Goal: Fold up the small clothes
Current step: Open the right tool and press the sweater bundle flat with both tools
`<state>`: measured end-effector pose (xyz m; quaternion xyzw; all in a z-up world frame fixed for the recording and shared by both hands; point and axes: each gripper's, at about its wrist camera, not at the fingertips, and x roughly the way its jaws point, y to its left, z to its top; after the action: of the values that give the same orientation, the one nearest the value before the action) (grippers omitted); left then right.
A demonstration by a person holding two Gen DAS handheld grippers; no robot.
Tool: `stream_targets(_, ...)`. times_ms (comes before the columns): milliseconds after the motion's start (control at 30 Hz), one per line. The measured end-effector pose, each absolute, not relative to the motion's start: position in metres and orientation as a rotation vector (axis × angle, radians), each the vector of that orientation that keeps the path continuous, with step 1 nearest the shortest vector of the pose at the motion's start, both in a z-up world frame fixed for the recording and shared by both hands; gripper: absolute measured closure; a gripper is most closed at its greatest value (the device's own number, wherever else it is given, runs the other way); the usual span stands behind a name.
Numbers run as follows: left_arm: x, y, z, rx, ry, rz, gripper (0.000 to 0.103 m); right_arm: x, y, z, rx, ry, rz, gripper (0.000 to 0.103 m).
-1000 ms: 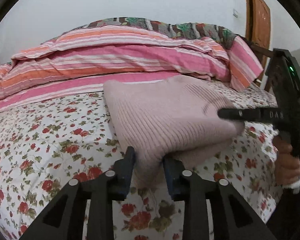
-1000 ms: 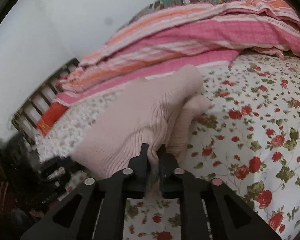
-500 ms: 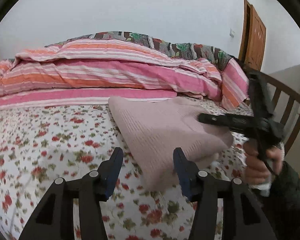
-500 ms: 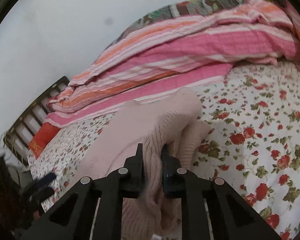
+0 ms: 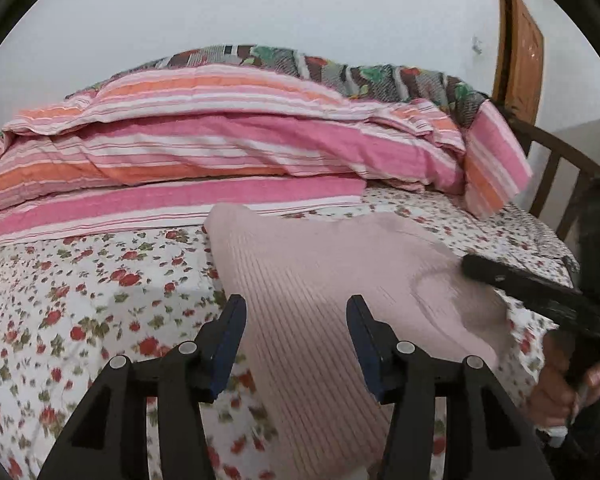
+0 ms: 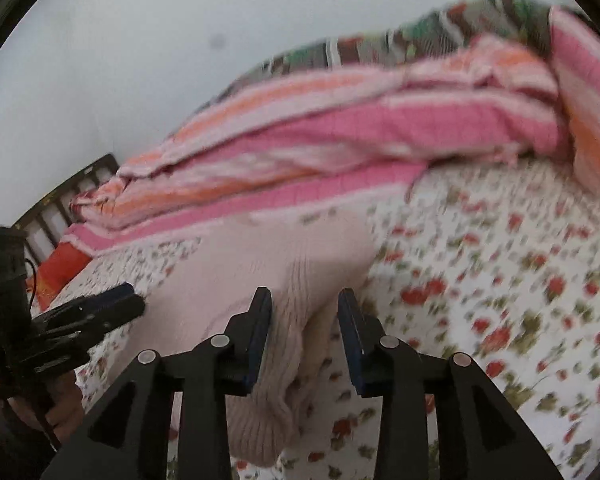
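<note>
The left gripper (image 5: pixel 296 336) has its black arms and blue-padded fingers (image 5: pixel 230 344) spread, with nothing clamped — the folded pale pink ribbed knit sweater (image 5: pixel 324 280) lies just ahead of and below the gap, its near corner running down between the two fingers without either pad pressing on it. To the left of this gripper stretches the white bedsheet printed with small red flowers (image 5: pixel 80 312), and beyond the sweater sits a heaped pink, orange and white striped quilt (image 5: pixel 220 148). At the sweater's right edge the right gripper (image 6: pixel 305 320) is opening its jaws: the rolled knit fold stands between the blue pads, brushing the left one, with a clear gap at the right one. Right of it there is only blurred floral sheet. A person's hand (image 5: pixel 556 380) grips its handle.
</note>
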<state>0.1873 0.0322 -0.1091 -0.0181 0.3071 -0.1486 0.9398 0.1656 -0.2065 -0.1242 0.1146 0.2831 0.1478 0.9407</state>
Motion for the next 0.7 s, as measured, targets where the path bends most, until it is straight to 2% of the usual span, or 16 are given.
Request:
stream_targets(133,0.202,0.027,-0.122,-0.046,0.650,-0.306,0.053,0.165,-0.187,-0.120,0.143,0.523,0.274,0.071)
stream_targets(200,0.202,0.026,-0.132,-0.053,0.644,-0.304,0.050,0.172,-0.176,-0.129,0.086,0.571,0.250,0.075)
stream_targets(300,0.201,0.020,-0.142,0.008,0.636,-0.296,0.045,0.183,-0.170,-0.149,0.048,0.648,0.199,0.076)
stream_targets(400,0.201,0.024,-0.143,-0.008,0.641,-0.311,0.043,0.179,-0.175,-0.151,0.074,0.631,0.196,0.071)
stream_targets(567,0.208,0.042,-0.155,-0.128,0.677,-0.343,0.032,0.179,-0.180,-0.158,0.125,0.625,0.208,0.067)
stream_targets(700,0.207,0.043,-0.158,-0.148,0.678,-0.340,0.032,0.178,-0.179,-0.158,0.121,0.618,0.203,0.064)
